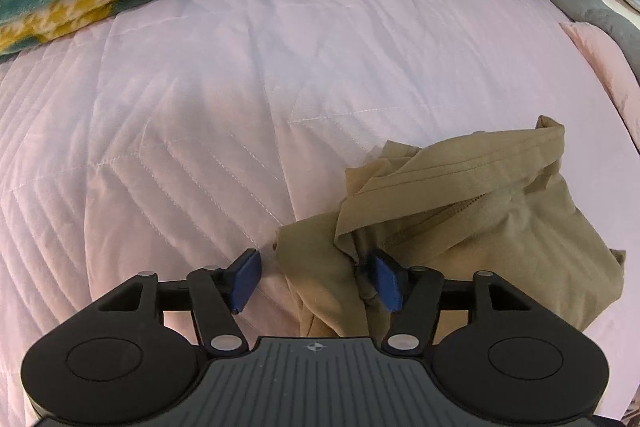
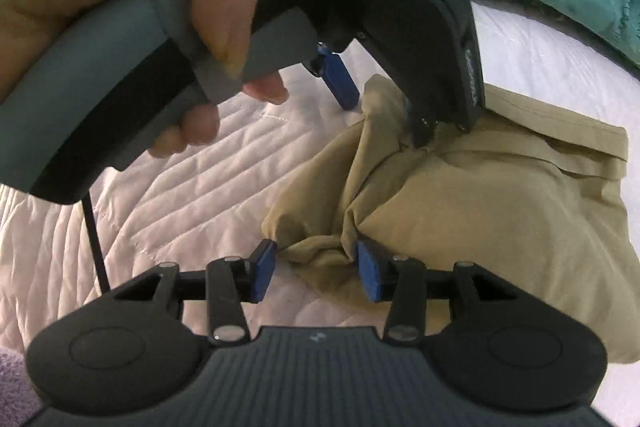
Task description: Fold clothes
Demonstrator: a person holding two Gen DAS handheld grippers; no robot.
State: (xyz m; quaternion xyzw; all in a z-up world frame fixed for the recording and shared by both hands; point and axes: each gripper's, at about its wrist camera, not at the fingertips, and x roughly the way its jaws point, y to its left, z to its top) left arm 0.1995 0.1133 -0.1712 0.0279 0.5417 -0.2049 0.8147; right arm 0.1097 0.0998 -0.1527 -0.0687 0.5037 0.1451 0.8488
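On the pink quilted bedspread (image 1: pixel 200 115) lay khaki trousers (image 1: pixel 480 219); my left gripper (image 1: pixel 316 281) and right gripper (image 2: pixel 316 273) both gaped apart over bunched fabric, gripping nothing.

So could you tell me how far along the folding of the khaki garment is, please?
Done: the khaki garment already lies in a compact, roughly folded bundle on the pink quilt. In hand: nothing is gripped; the left gripper and right gripper stand open over its edge. Left: neatening the rumpled corner.
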